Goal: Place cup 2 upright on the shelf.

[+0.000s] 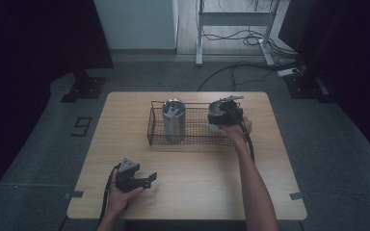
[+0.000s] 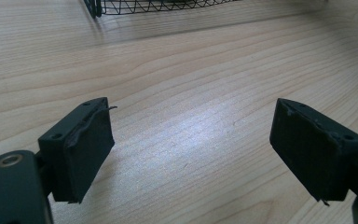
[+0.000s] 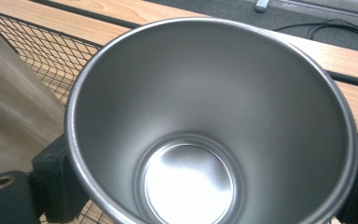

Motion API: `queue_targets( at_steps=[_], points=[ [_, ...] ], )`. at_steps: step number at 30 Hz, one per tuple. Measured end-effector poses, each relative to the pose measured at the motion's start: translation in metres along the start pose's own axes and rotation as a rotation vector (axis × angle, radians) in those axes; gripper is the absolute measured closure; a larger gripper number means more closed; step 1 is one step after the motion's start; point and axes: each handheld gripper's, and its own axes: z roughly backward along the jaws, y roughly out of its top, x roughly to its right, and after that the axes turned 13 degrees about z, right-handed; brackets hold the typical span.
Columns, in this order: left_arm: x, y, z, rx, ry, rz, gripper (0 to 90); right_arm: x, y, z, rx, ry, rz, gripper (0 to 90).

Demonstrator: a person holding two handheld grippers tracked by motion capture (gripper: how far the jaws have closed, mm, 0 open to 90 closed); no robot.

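I had the right gripper (image 1: 223,114) at the right end of the wire basket (image 1: 155,126), its fingers (image 3: 56,179) clamped on a steel cup (image 1: 217,112), one on each side of the cup's wall. In the right gripper view I looked straight down into that cup (image 3: 205,135): a bright rim, a dull grey inside and a shiny round bottom, with nothing in it. The cup sat tilted over the basket's right end, and I could not tell whether it touched the mesh (the hand hid its lower part).

A second steel cup (image 1: 173,119) stood upright inside the basket, toward its left end, well apart from the one I gripped. The basket itself lay on the far half of the wooden table (image 1: 192,187), running left to right.

My left gripper (image 1: 150,179) rested at the near left of the table, held in the left hand (image 1: 120,196) and pointing right. In the left gripper view its fingers (image 2: 81,149) stood apart with bare tabletop between them, holding nothing, and the basket's near corner (image 2: 121,6) showed at the far edge of that view.
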Motion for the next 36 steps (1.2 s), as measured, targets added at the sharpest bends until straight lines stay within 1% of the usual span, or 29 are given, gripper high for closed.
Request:
queue_targets(
  at_steps=[6, 9, 13, 15, 24, 25, 28, 30, 34, 36],
  points=[
    [0.0, 0.0, 0.0, -0.001, 0.001, -0.001, 13.5, -0.002, -0.003, -0.006, -0.029, 0.001, 0.008, 7.7],
    [0.0, -0.001, -0.001, -0.004, 0.002, 0.0, 13.5, -0.003, -0.004, -0.008, -0.029, 0.003, 0.009, 7.7],
    [0.001, -0.001, -0.001, -0.007, 0.001, 0.0, 13.5, -0.004, -0.008, -0.011, -0.047, 0.002, 0.013, 7.7],
    [0.001, -0.001, -0.001, -0.007, 0.001, 0.0, 13.5, -0.004, -0.01, -0.013, -0.057, 0.005, 0.006, 7.7],
    [0.001, -0.001, -0.002, -0.013, 0.0, -0.002, 13.5, -0.003, -0.015, -0.016, -0.077, -0.003, 0.002, 7.7],
    [0.001, -0.001, -0.002, -0.013, 0.0, -0.002, 13.5, -0.004, -0.015, -0.017, -0.08, -0.006, 0.003, 7.7],
    [0.001, -0.001, -0.002, -0.015, 0.001, -0.001, 13.5, -0.007, -0.015, -0.019, -0.112, -0.033, 0.037, 7.6],
    [0.001, -0.001, -0.002, -0.012, 0.0, 0.0, 13.5, -0.008, -0.015, -0.019, -0.118, -0.039, 0.048, 7.5],
    [0.002, -0.001, -0.002, -0.013, -0.002, -0.001, 13.5, -0.007, -0.014, -0.018, -0.144, -0.034, 0.051, 7.2],
    [0.002, -0.001, -0.002, -0.012, -0.002, -0.001, 13.5, -0.008, -0.015, -0.018, -0.159, -0.044, 0.056, 5.9]
  ],
)
